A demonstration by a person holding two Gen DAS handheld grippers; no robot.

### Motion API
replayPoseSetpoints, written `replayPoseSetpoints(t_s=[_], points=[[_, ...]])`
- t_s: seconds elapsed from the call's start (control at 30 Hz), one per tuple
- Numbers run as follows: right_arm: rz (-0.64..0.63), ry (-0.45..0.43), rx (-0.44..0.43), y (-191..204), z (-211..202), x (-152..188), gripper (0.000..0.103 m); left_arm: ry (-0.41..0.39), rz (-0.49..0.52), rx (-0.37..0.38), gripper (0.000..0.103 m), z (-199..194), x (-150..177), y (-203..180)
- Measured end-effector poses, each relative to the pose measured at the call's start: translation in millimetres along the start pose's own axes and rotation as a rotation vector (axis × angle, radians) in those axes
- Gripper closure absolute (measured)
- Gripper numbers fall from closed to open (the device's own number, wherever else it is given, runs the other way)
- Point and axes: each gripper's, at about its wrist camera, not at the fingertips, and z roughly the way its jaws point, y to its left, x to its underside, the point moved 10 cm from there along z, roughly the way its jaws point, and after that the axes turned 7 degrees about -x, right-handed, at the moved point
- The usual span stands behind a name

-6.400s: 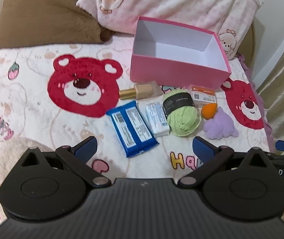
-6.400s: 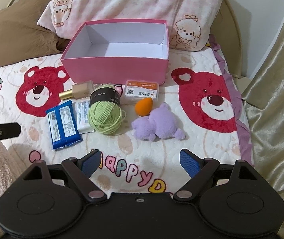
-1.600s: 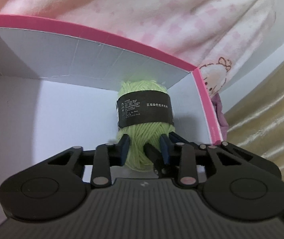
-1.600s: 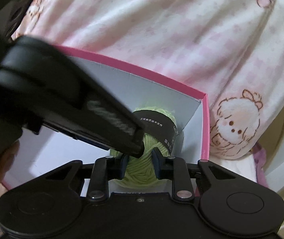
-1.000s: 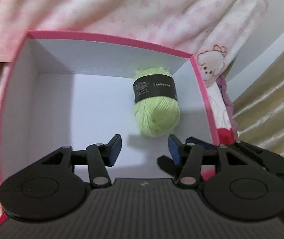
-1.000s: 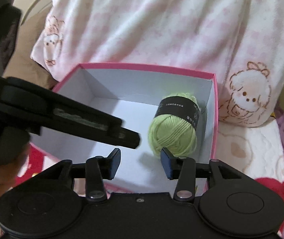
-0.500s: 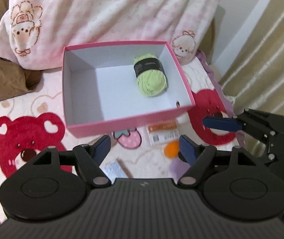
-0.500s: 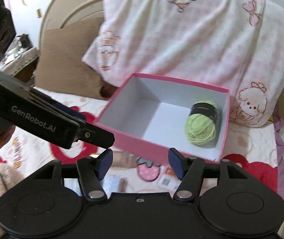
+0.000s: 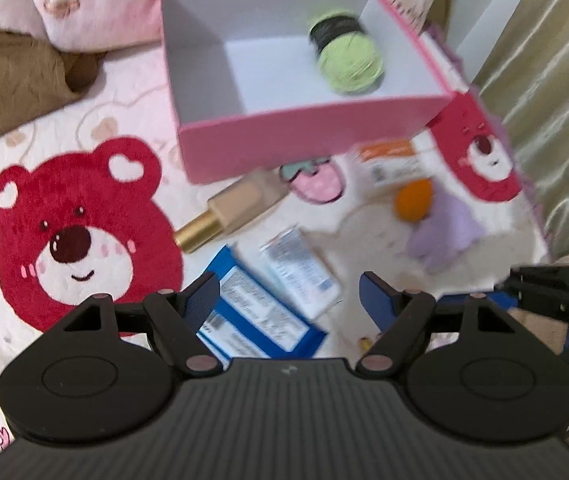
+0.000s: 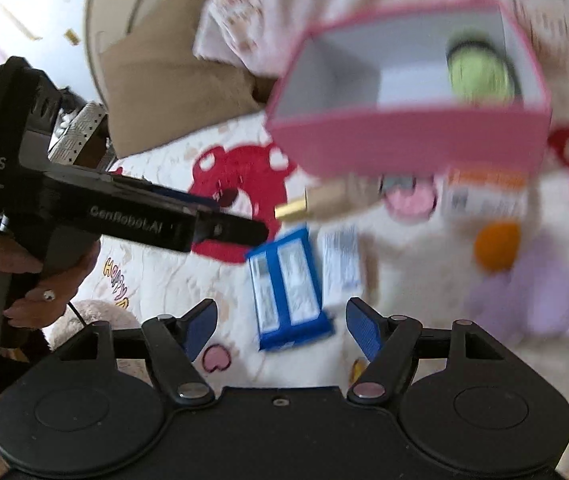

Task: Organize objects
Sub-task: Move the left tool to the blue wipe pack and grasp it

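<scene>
A: Pink cardboard box (image 9: 308,136), open-topped, white inside: one item stowed, a ball of light green yarn with a black paper band (image 9: 348,60), lying against the right inner wall.

B: Outstanding, left to right on the bear-print bedspread (image 9: 64,152)?

A: Beige bottle with a gold cap (image 9: 230,210), just in front of the box's near wall. Blue flat packet (image 9: 252,316), then a white flat packet (image 9: 300,270) touching its right side. White card with an orange stripe (image 9: 394,160). Orange egg-shaped sponge (image 9: 414,199), touching a lilac plush toy (image 9: 446,236). Six pieces unboxed; task judged early.

B: Fingers?

A: Left gripper (image 9: 288,294): jaws wide, narrowing slightly, nothing between them, hovering over the two packets. Right gripper (image 10: 280,322): jaws wide and widening, nothing held, likewise above the blue packet.

B: Room to move?

A: Box mostly bare left of the yarn. Pillows (image 9: 84,0) crowded its far side, a curtain (image 9: 556,80) hung close on the right past the bed edge. Open bedspread lay to the left.
</scene>
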Motion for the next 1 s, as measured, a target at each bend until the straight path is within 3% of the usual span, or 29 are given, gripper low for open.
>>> replayPoseSetpoints(t_s=[0.27,0.57,0.73,0.8,0.87,0.93,1.0], points=[[0.204,0.07,-0.055,-12.5,51.3,31.1,0.027,0.049,-0.018,-0.027,0.031,48.2,7.6,26.5],[0.331,0.066,-0.095,-11.3,94.3,52.2,0.027,0.075,-0.071,-0.046,0.04,76.4,12.3,57.5],[0.312,0.011,-0.039,-8.5,113.4,60.7,0.026,0.134,-0.105,-0.058,0.042,104.3,25.4,62.6],[0.278,-0.02,-0.028,-5.1,118.2,61.9,0.026,0.138,-0.129,-0.024,0.047,106.0,27.1,59.1],[0.245,-0.043,-0.021,-2.0,117.9,61.2,0.034,0.133,-0.144,-0.007,0.055,100.6,27.4,57.7],[0.203,-0.05,0.027,-4.4,114.9,61.4,0.054,0.126,-0.145,-0.012,0.061,95.9,30.3,57.8],[0.171,-0.054,0.061,-6.3,108.0,62.6,0.062,0.129,-0.16,-0.011,0.062,94.6,34.1,58.5]])
